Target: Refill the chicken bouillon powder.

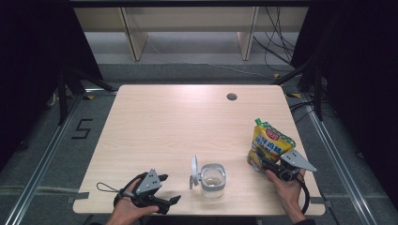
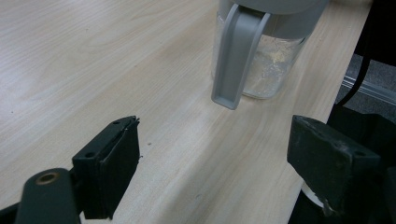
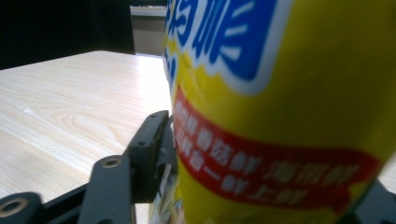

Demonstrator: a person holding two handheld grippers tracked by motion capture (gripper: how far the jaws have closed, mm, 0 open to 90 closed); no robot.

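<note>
The right claw has the upright yellow bag between its jaws, apparently just pinching it, at the bench's right edge. The open jar stands to its left, nearer the wide, empty left claw.

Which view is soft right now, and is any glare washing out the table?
Right gripper view: the yellow pouch sits too close, its lettering blurred. Left gripper view: the clear jar is sharp, with pale sheen on the table. High view: even light, dark surroundings.
</note>
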